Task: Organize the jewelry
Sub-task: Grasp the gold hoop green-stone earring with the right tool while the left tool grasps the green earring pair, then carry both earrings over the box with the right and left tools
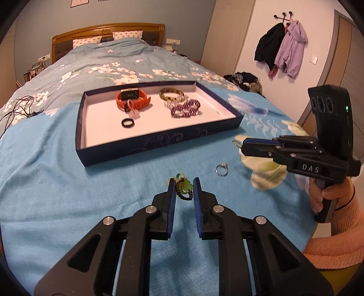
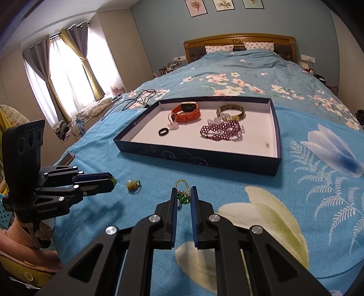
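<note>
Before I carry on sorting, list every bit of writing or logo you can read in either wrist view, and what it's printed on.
"DAS": white letters on the right hand-held gripper, seen from the left wrist.
"GenRobotAI", as best it reads: on the left hand-held gripper, seen from the right wrist.
Orange watch screen: characters too blurred to read.
Tray left wall: a small white logo, too small to read.
Wall pictures: no legible text.

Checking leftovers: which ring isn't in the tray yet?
The silver ring, lying on the blue bedspread in front of the tray; the black ring already lies inside the tray.
</note>
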